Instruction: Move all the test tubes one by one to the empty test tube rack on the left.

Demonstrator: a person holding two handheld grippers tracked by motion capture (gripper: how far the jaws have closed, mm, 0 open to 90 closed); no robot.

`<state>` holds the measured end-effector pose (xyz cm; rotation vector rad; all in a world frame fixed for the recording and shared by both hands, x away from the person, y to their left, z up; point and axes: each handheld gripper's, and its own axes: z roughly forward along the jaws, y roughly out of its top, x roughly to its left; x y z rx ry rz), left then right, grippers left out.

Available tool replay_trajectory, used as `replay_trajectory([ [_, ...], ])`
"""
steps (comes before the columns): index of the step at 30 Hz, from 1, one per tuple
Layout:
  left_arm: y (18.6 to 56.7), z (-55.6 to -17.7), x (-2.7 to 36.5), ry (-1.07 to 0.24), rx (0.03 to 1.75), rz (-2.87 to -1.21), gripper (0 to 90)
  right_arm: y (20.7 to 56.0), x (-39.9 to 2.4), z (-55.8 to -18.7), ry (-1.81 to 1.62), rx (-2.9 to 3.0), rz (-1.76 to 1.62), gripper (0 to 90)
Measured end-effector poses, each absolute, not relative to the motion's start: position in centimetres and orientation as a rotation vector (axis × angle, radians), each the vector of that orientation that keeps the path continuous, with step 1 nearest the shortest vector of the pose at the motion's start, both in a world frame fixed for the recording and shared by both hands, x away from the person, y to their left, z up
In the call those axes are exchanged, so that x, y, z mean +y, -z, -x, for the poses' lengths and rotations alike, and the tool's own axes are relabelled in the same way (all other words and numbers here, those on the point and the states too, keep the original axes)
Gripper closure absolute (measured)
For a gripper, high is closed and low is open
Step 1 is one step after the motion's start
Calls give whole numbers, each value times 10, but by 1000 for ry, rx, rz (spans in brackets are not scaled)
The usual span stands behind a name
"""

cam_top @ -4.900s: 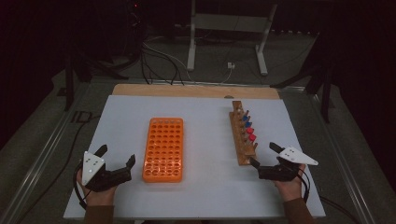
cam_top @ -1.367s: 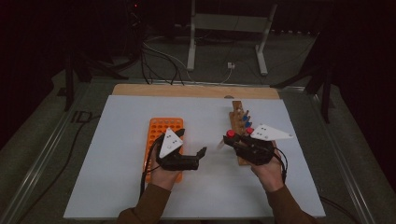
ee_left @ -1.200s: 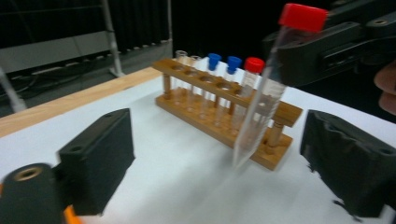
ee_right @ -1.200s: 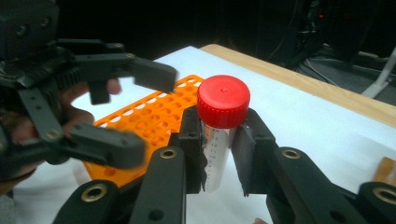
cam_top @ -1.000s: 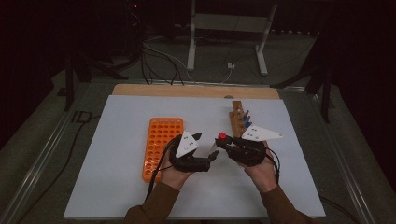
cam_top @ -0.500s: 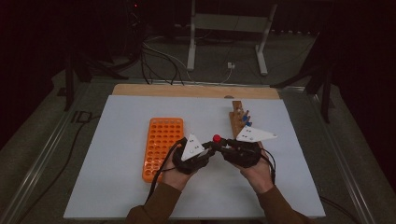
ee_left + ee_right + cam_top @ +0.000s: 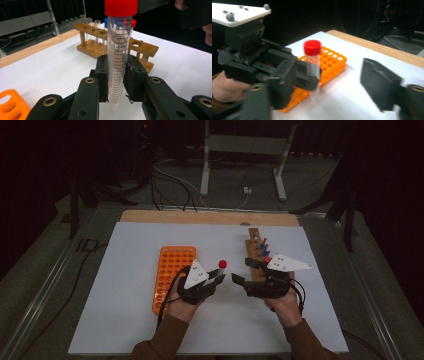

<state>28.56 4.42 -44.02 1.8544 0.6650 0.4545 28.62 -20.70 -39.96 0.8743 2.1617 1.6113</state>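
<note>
A clear graduated tube with a red cap (image 7: 222, 264) stands upright between the jaws of my left gripper (image 7: 218, 278), which is shut on its lower half. In the left gripper view the pads press the tube (image 7: 119, 62) on both sides, with its tip just above the white mat. My right gripper (image 7: 242, 272) sits close to the right of it. Its jaws have just been opening and now stand wide apart, off the tube (image 7: 312, 67). The right-hand pad (image 7: 379, 85) is well away from the tube.
An orange rack (image 7: 172, 270) with several empty holes lies left of my left hand. A wooden rack (image 7: 254, 242) holding blue- and red-capped tubes stands behind my right gripper. The white mat (image 7: 125, 295) covers the table, and a wooden strip (image 7: 200, 216) runs along its far edge.
A second ago the right gripper held the tube and the left stood open beside it. The left has since shut on the tube and the right has let go and opened.
</note>
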Motion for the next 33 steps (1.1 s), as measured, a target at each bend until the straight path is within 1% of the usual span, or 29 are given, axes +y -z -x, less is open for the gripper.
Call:
replay_trajectory([
  [2, 442, -285, 52, -460, 683, -1848, 757, 402, -211, -286, -1585, 2154, -890, 151],
  [4, 443, -284, 58, -463, 697, -1842, 757, 404, -216, -286, -1574, 2150, -898, 128],
  [8, 445, -283, 66, -465, 721, -1828, 757, 412, -230, -287, -1536, 2114, -954, 28],
  [10, 447, -282, 72, -466, 737, -1820, 757, 414, -237, -287, -1527, 2097, -984, 6],
  [15, 451, -278, 84, -471, 769, -1802, 757, 416, -248, -287, -1536, 2066, -1020, 0],
  [25, 458, -269, 104, -476, 820, -1784, 756, 418, -253, -288, -1538, 2046, -1051, 0],
  [33, 461, -263, 109, -469, 831, -1788, 756, 419, -254, -287, -1539, 2043, -1055, 0],
])
